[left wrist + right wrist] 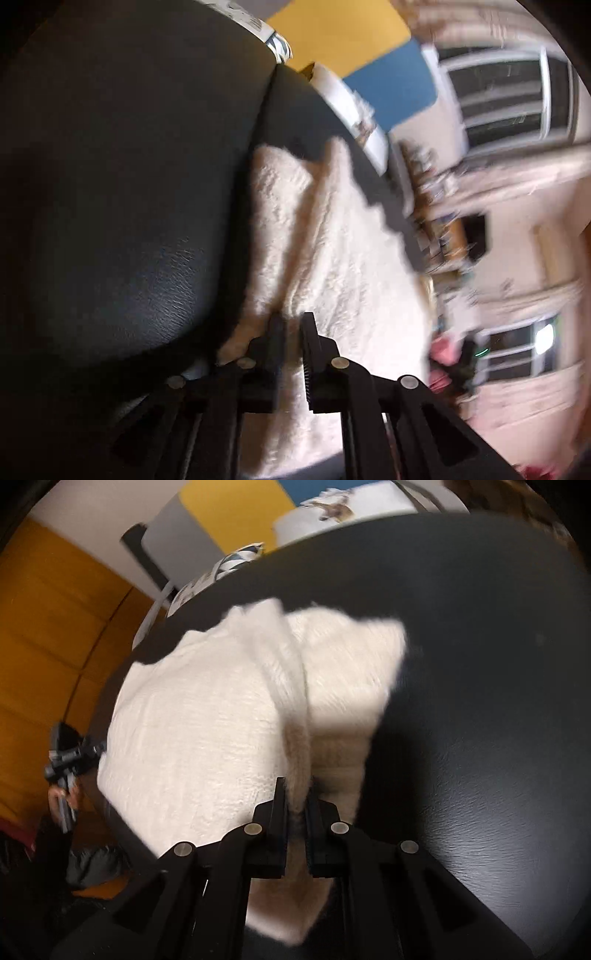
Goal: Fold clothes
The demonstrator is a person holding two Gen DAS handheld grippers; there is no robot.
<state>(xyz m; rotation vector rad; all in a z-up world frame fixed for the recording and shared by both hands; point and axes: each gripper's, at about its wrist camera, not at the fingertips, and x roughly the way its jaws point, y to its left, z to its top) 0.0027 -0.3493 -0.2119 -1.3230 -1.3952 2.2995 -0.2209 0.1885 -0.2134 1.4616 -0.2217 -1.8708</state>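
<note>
Sweater [207, 716] on black table [480, 664]; both tongs [293, 325] [295, 794] pinch its folds.

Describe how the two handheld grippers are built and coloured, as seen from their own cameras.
The left gripper and the right gripper look alike: matte black plastic, two flat narrow fingers on angled linkage arms with slotted cut-outs. Round silver pivot pins mark each joint. The left one's inner finger face shows fine ribbing. No cables or printed markings are visible.
</note>
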